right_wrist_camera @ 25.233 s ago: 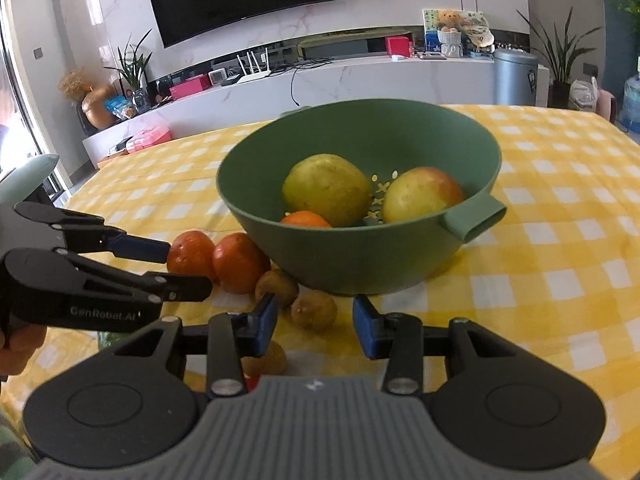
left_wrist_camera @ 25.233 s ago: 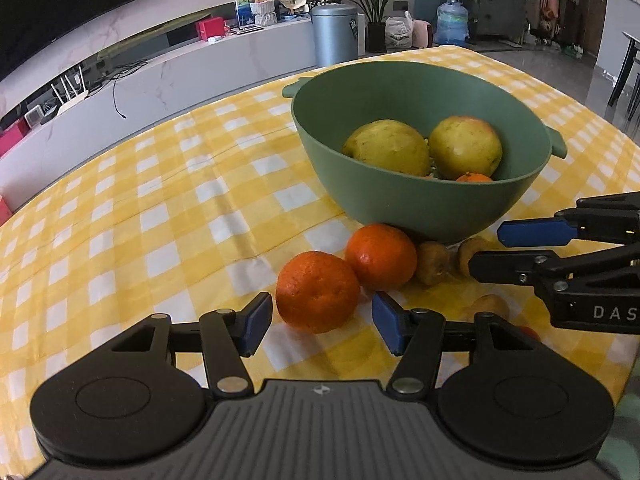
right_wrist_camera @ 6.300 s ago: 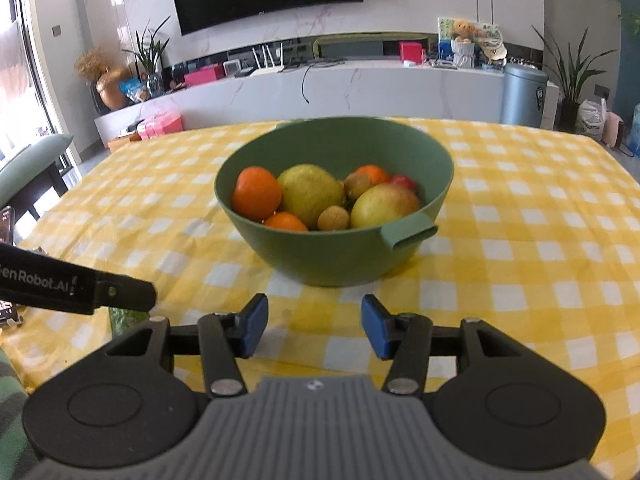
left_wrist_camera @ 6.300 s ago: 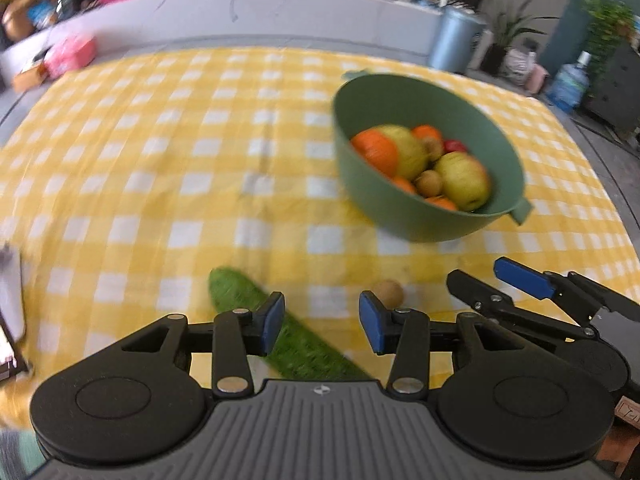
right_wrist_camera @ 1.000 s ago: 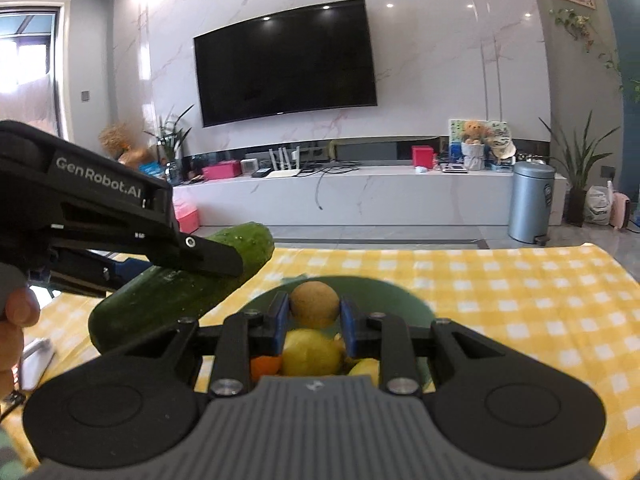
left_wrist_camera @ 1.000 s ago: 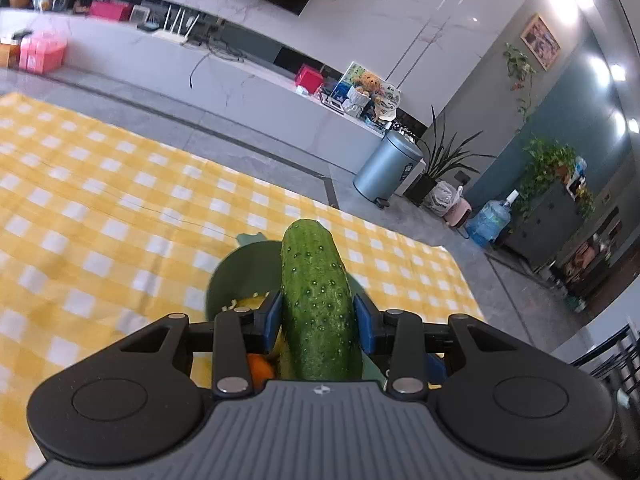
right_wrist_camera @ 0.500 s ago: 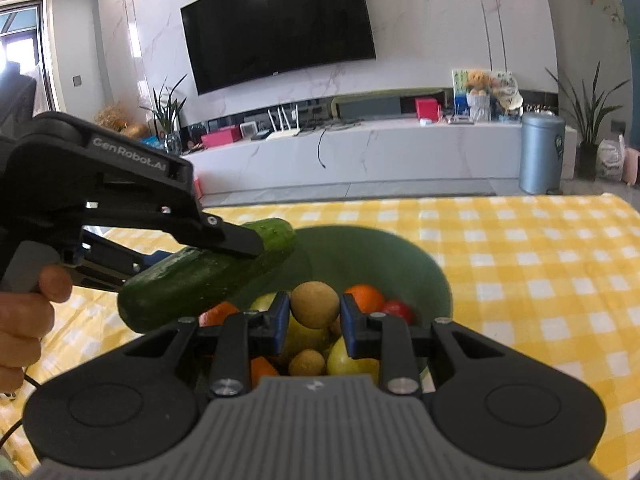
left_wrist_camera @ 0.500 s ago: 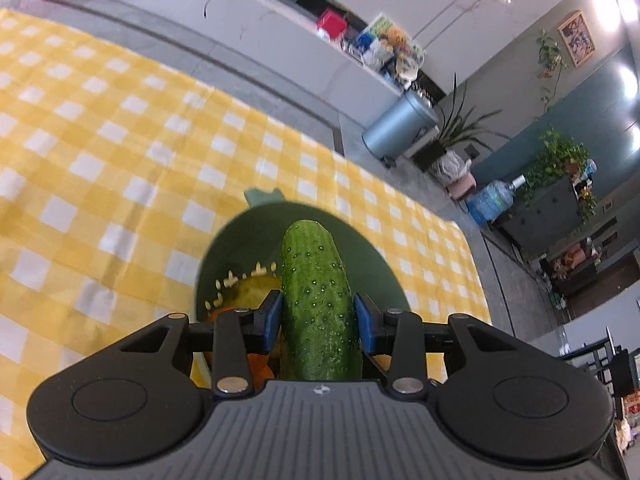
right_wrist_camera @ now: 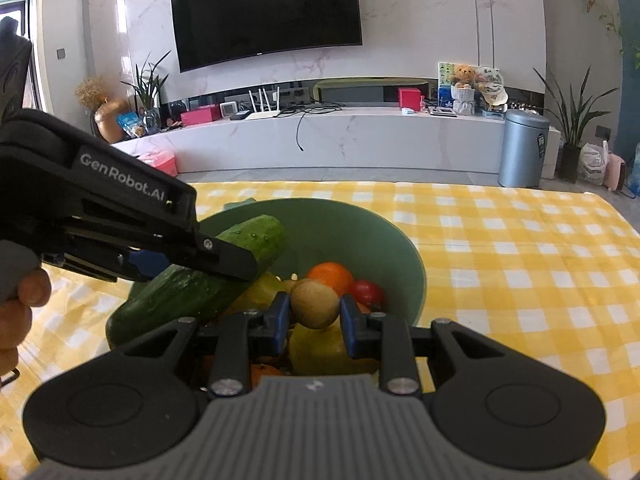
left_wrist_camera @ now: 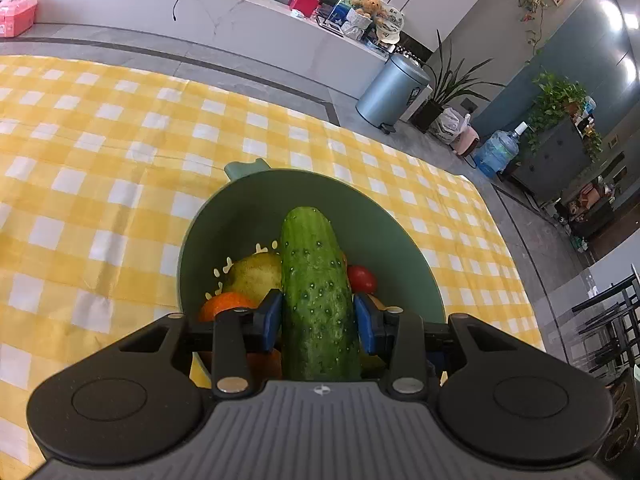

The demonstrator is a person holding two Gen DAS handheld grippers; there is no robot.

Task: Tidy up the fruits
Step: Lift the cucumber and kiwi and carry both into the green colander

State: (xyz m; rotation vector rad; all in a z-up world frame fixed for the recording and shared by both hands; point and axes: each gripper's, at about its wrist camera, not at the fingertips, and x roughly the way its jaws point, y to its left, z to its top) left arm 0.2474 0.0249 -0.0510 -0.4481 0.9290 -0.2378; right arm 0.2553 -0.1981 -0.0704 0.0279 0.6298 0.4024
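A green bowl [left_wrist_camera: 304,188] [right_wrist_camera: 360,232] sits on the yellow checked tablecloth [left_wrist_camera: 100,152], holding a yellow-green pear [left_wrist_camera: 252,276], oranges [left_wrist_camera: 224,306] and a small red fruit [left_wrist_camera: 362,278]. My left gripper [left_wrist_camera: 318,322] is shut on a bumpy green cucumber [left_wrist_camera: 316,292], held lengthwise above the bowl's fruit. In the right wrist view the same cucumber [right_wrist_camera: 240,248] slants over the bowl's left rim in the left gripper [right_wrist_camera: 192,268]. My right gripper [right_wrist_camera: 314,322] is shut on a small brown round fruit [right_wrist_camera: 314,304], just above the bowl's near side.
A person's hand [right_wrist_camera: 20,304] grips the left tool's handle at the left edge. Beyond the table stand a white media counter [right_wrist_camera: 340,140], a wall TV [right_wrist_camera: 266,12], a grey bin [right_wrist_camera: 524,148] and potted plants. The cloth spreads to the right of the bowl.
Both grippers have sunk toward the bowl with their loads. The bowl looks larger and lies more squarely under the cucumber and the brown fruit than a second ago.
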